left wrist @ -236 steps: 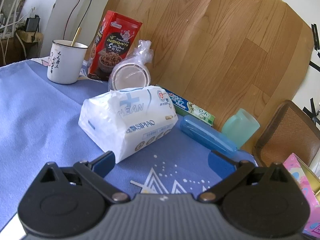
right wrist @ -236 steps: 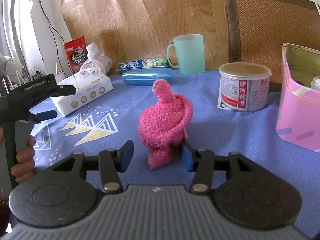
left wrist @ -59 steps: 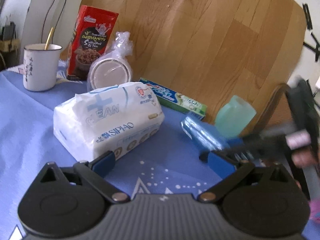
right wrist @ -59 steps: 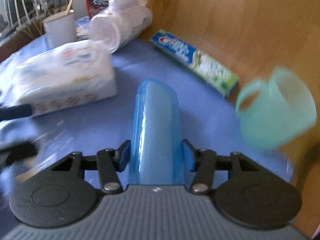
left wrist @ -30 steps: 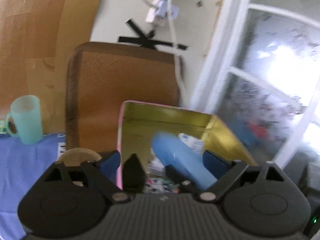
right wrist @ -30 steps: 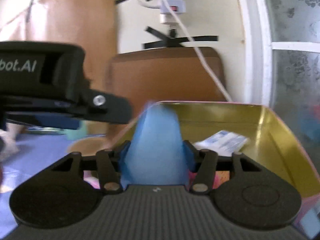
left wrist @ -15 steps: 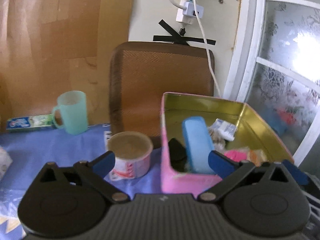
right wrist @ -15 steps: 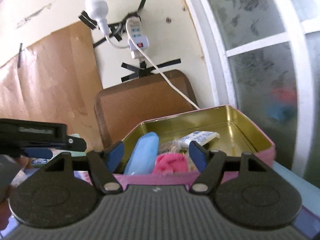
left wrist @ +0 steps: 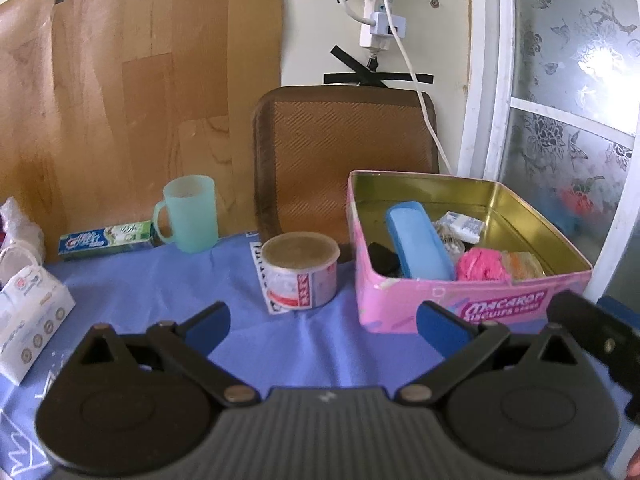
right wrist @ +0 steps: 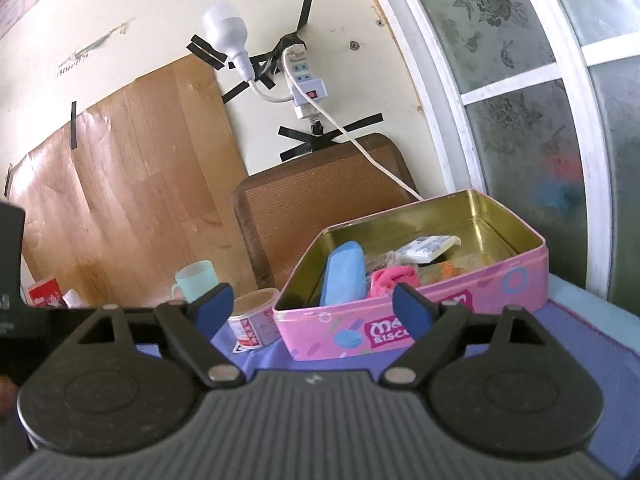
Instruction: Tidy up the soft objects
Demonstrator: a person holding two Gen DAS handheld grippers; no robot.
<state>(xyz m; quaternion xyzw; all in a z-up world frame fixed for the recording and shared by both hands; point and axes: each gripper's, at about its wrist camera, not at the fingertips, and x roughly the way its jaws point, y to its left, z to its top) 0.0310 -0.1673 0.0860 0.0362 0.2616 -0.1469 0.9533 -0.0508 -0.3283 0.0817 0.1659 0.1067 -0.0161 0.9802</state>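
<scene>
Both grippers empty, fingers spread wide: left gripper (left wrist: 322,326), right gripper (right wrist: 312,308). Pink sock (left wrist: 482,266) lies inside the pink tin (left wrist: 460,310) beside the blue case (left wrist: 418,244). Left view alone shows the tissue pack (left wrist: 24,320) at 9 o'clock — counter blue-clothed, window at 3 o'clock.

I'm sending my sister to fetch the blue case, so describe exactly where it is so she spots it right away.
Find the open pink biscuit tin on the blue tablecloth, in front of the brown chair back. The blue case leans at its left end, beside a pink fuzzy bundle. It is the only smooth, long, rounded blue thing inside.
</scene>
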